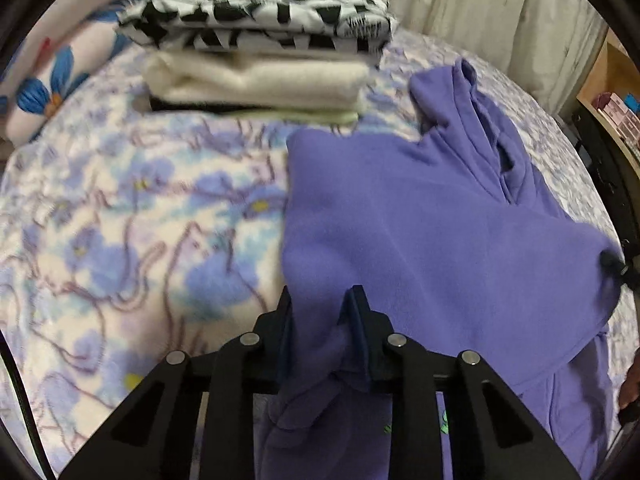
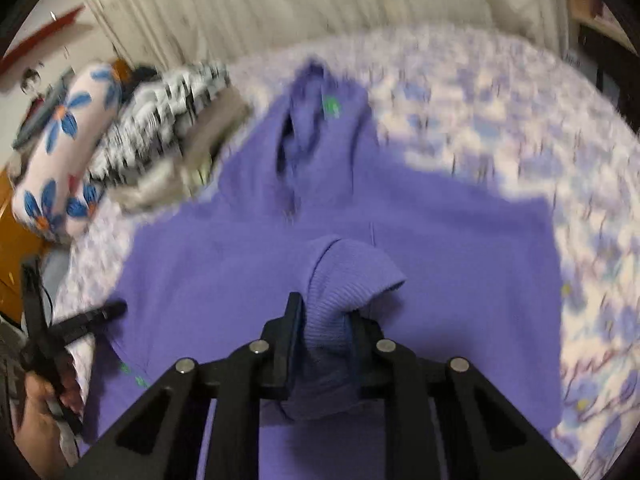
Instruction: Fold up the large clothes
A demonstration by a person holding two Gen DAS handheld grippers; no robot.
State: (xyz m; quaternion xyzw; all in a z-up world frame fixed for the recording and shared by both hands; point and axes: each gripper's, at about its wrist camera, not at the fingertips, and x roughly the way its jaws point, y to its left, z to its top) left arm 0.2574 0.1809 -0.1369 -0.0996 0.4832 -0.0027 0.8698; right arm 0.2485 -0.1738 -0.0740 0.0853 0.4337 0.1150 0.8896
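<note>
A purple hoodie (image 1: 440,216) lies spread on a flowered bedspread (image 1: 120,220), hood pointing away. In the left wrist view my left gripper (image 1: 322,312) is shut on a bunched fold of the hoodie's left edge, and the cloth hangs down between the fingers. In the right wrist view my right gripper (image 2: 326,316) is shut on the hoodie's ribbed cuff (image 2: 352,276), which arches up above the body of the hoodie (image 2: 240,280). The left gripper (image 2: 114,309) also shows at that view's left edge, held by a hand (image 2: 40,420).
A stack of folded clothes (image 1: 260,40), topped by a black-and-white patterned piece, sits at the far side of the bed. A pillow with blue flowers (image 1: 52,80) lies beside it. Pale curtains (image 1: 500,0) hang behind, and a wooden shelf (image 1: 612,92) stands at the right.
</note>
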